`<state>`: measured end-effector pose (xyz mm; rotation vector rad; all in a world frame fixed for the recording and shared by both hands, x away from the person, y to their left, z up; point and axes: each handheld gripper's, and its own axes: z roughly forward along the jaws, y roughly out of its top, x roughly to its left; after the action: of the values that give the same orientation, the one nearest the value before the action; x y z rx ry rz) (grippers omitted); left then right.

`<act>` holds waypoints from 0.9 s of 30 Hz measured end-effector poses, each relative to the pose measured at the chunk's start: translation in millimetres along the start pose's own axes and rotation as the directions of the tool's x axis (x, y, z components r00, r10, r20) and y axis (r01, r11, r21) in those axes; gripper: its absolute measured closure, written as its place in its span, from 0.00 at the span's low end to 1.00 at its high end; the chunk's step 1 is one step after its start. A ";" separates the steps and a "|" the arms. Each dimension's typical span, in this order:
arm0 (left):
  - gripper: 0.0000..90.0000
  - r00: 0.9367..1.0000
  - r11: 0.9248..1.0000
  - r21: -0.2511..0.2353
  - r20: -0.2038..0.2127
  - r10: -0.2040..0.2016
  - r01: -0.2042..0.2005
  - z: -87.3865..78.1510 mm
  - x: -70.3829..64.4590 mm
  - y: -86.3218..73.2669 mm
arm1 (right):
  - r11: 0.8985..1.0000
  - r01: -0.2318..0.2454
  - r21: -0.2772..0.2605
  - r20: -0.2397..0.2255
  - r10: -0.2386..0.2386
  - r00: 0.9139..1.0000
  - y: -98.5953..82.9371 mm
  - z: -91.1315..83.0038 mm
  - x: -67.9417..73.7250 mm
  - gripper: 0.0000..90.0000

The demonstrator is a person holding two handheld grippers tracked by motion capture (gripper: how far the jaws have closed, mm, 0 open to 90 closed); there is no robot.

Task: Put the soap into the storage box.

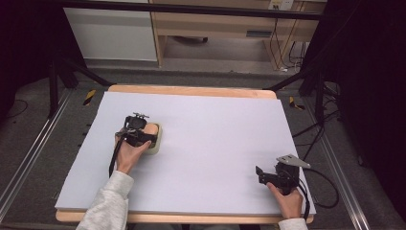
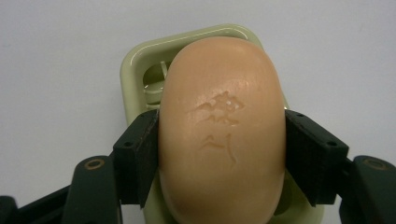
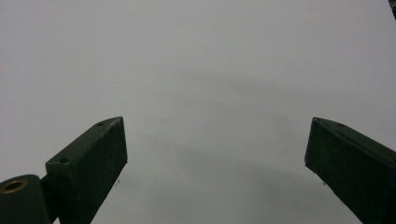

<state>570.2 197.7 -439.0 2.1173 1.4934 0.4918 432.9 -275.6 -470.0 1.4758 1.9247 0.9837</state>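
A smooth oval peach soap bar (image 2: 222, 130) (embossed characters on top) sits over a glossy pale-green soap dish (image 2: 140, 60), clamped by the left hand-held gripper (image 2: 222, 156); the right hand-held gripper (image 3: 217, 158) gapes apart above the worktop (image 3: 196, 60).

A wooden desk (image 1: 215, 24) stands beyond the table (image 1: 215, 143).

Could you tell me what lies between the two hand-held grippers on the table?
In the high view, bare grey mat separates the left hand-held gripper from the right hand-held gripper.
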 end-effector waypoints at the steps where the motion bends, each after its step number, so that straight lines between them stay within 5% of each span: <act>1: 0.35 1.000 1.000 0.002 0.001 0.002 -0.002 0.5 -0.4 0.0 | 1.000 -0.001 0.002 0.001 0.001 1.000 0.0 0.3 0.2 0.07; 19: 0.29 1.000 0.999 -0.044 0.000 0.012 -0.012 -8.4 0.0 0.3 | 1.000 -0.001 0.002 0.001 0.001 1.000 -0.1 -0.3 0.5 0.07; 27: 0.26 0.998 0.986 -0.164 0.048 0.049 -0.040 -42.2 -2.2 -3.4 | 1.000 -0.014 -0.001 -0.001 0.014 1.000 -0.5 -1.6 -1.0 0.07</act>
<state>543.5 204.6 -406.9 2.0241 1.3324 0.5516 431.6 -277.0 -469.5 1.4905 1.9172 0.9913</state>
